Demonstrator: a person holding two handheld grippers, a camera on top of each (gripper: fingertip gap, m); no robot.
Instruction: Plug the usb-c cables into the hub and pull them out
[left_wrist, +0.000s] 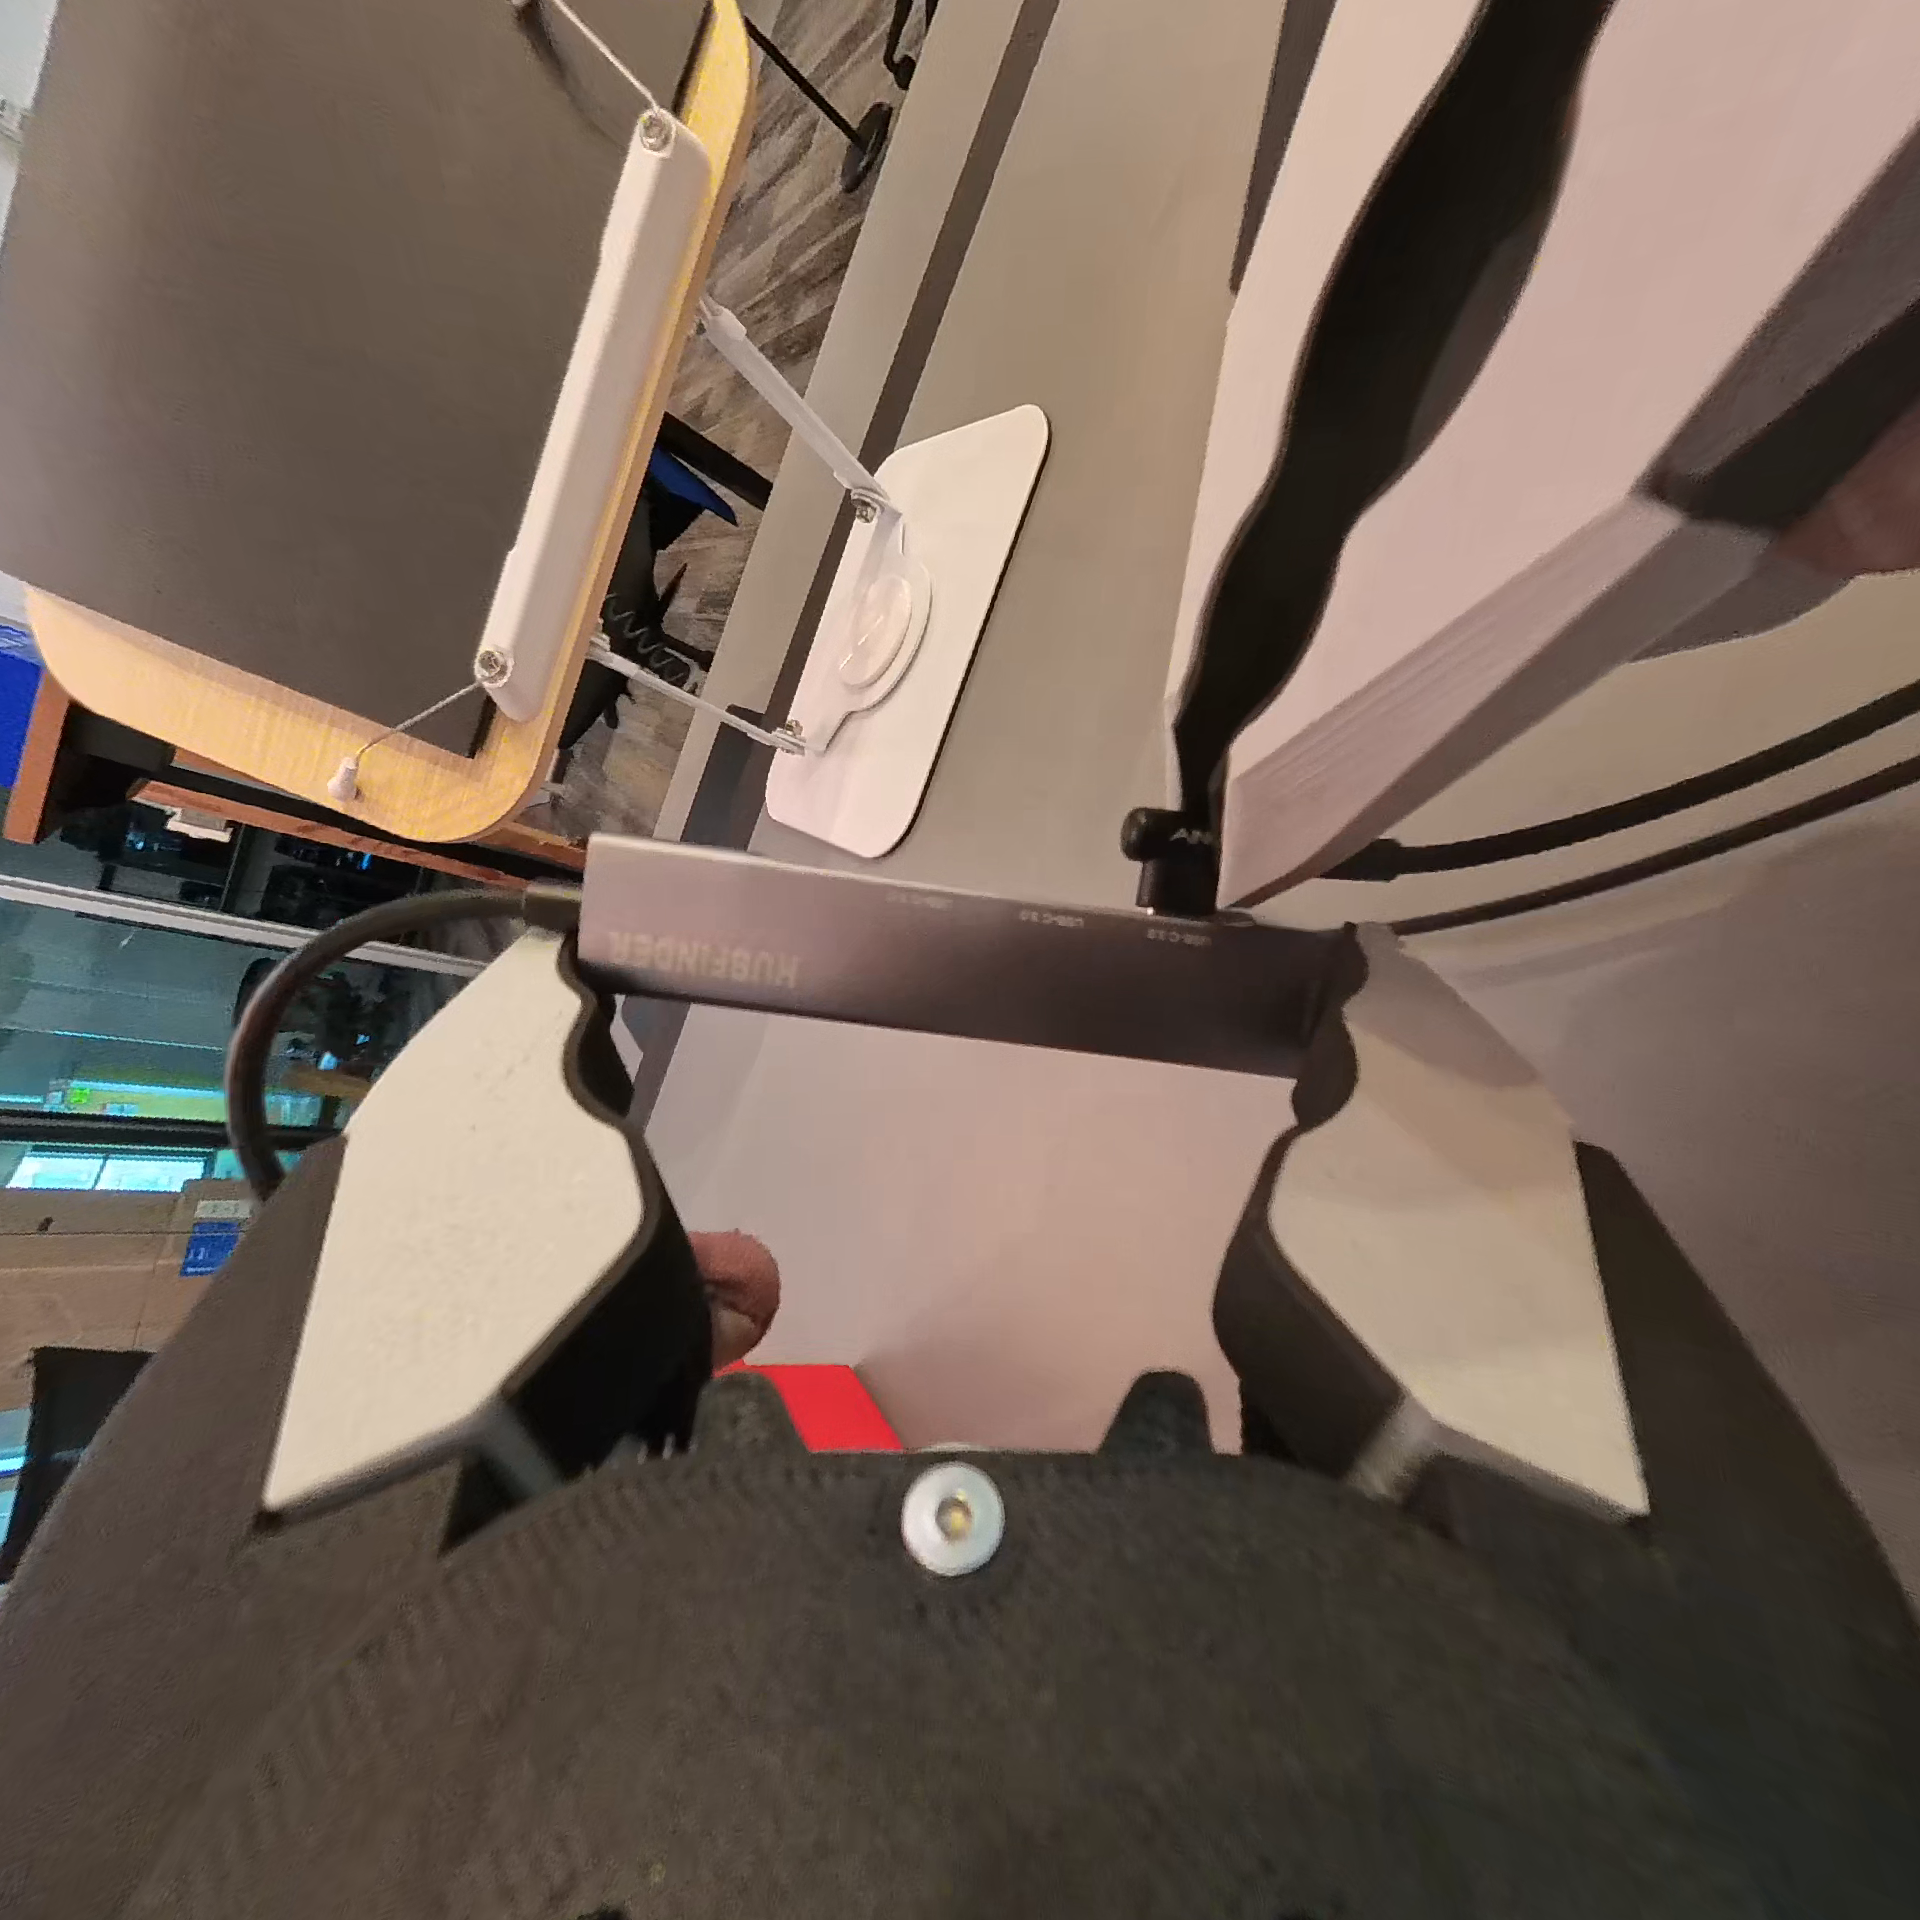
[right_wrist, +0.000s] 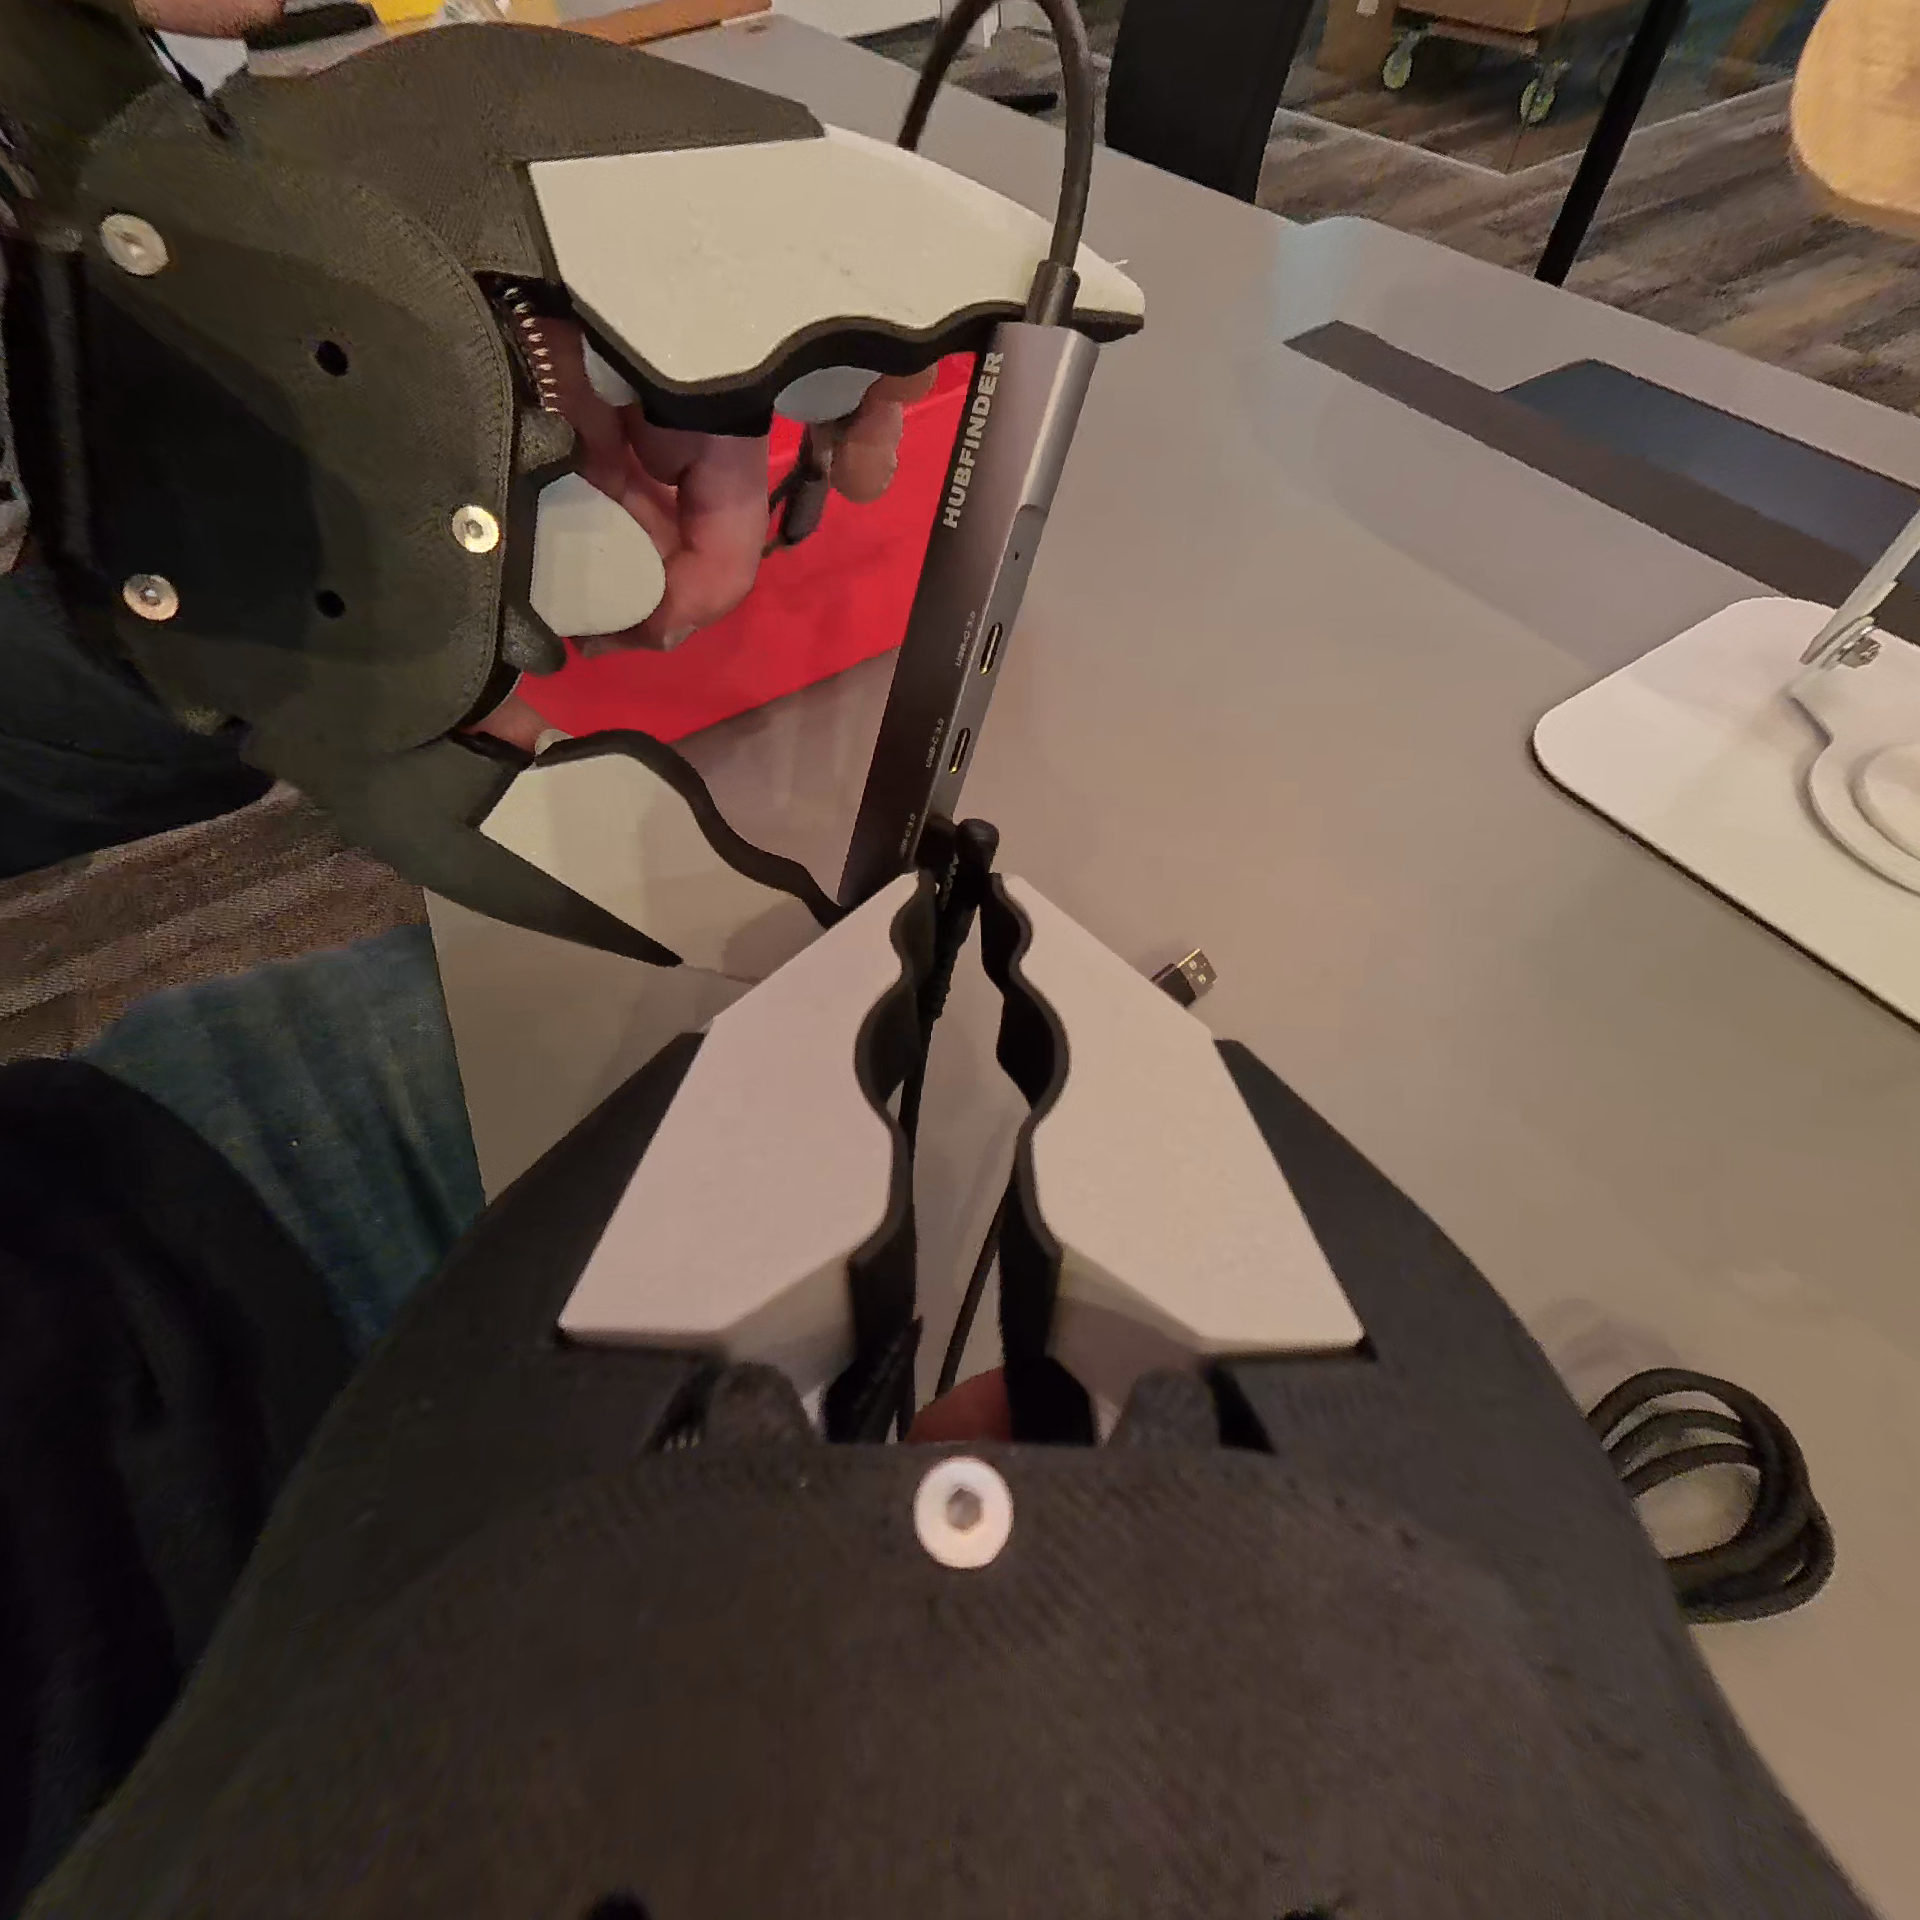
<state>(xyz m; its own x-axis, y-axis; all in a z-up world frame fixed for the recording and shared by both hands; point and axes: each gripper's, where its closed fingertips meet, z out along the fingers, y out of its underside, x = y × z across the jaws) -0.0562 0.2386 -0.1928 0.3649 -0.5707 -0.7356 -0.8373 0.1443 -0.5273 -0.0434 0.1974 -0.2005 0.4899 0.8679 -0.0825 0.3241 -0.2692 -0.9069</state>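
A slim grey hub (left_wrist: 935, 956) is gripped end to end by my left gripper (left_wrist: 961, 977) and held above the grey table (right_wrist: 1351, 623). In the right wrist view the hub (right_wrist: 997, 582) stands nearly upright in the left gripper (right_wrist: 940, 613), with two side ports empty. My right gripper (right_wrist: 956, 894) is shut on a black usb-c plug (right_wrist: 951, 862), which sits in the port nearest the hub's lower end. The left wrist view shows that plug (left_wrist: 1174, 857) against the hub, held by the right gripper (left_wrist: 1210, 831). Its cable (right_wrist: 914, 1122) runs back between the fingers.
A red box (right_wrist: 810, 582) sits behind the hub. A white stand base (right_wrist: 1714, 769) is at the right. A coiled black cable (right_wrist: 1714, 1496) and a loose plug (right_wrist: 1184, 971) lie on the table. The hub's own lead (right_wrist: 1070, 135) loops upward. A chair (left_wrist: 312, 364) stands beyond the table edge. Some 4 cm of space lies between my two pairs of fingers.
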